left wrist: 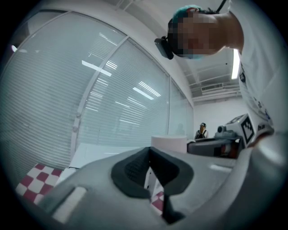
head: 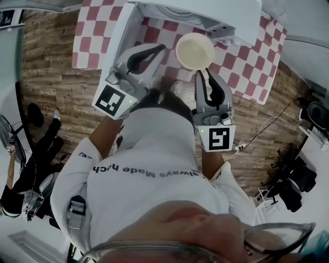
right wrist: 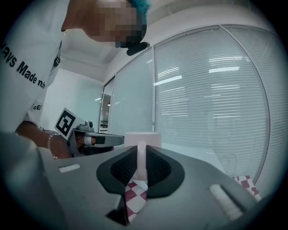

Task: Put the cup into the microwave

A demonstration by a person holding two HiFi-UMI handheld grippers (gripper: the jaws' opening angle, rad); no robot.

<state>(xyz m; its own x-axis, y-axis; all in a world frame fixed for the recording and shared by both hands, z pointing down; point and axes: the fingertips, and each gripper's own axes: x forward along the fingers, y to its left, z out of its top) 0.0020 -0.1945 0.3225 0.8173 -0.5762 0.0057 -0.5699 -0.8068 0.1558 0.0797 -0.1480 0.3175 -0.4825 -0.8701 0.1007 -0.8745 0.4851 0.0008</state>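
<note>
Got the cup (head: 195,50) pinched by its handle in the right hand-held gripper (right wrist: 141,157), clamped shut on it. Sitting over the checked worktop (head: 87,36), just in front of the white microwave (head: 205,13). Left hand-held gripper (left wrist: 149,155) closed on nothing, just beside the cup.

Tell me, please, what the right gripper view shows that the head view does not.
Only the right gripper view shows the right gripper with its jaws shut on the handle of the cup, and window blinds behind. Only the head view shows the cup's open mouth from above, and the wooden floor. Both show the cup, the left gripper near it and the checked cloth.
</note>
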